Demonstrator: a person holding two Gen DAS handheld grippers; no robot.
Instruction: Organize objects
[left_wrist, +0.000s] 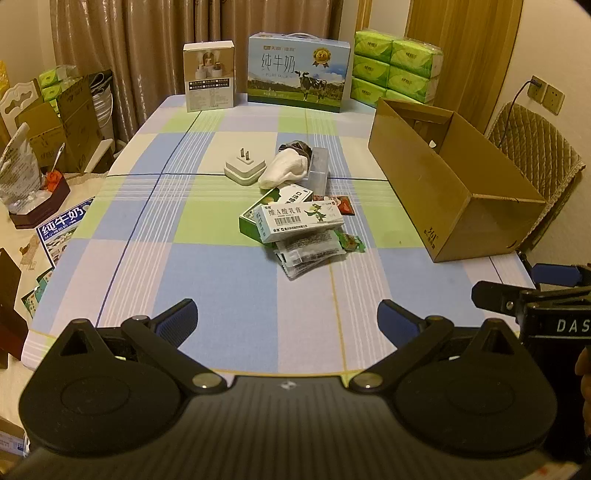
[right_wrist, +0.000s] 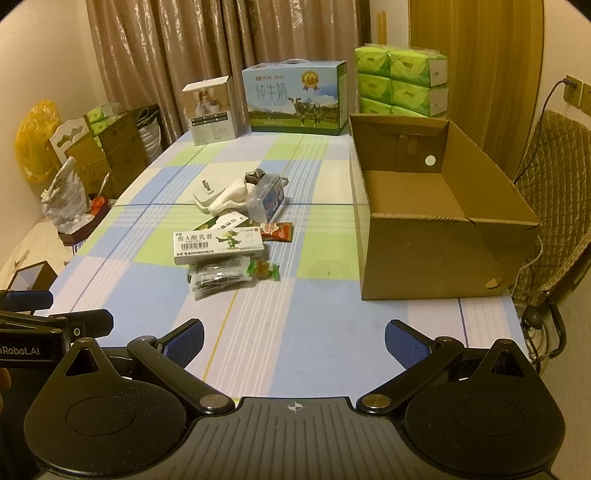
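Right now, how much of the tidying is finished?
Nothing looks done yet: the cardboard box is empty. Nothing is in hand either; the left gripper and right gripper hover over the near table edge with jaws wide open. All of it is left: the white ointment box, plug adapter, sock, clear case and snack packets lie piled mid-table.

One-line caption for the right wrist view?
Open right gripper faces a pile of small packets beside an empty cardboard box on the table.

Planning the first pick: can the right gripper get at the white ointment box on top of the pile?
Probably yes: the right gripper has open, empty jaws, and the white ointment box lies topmost with only bare tablecloth before it.
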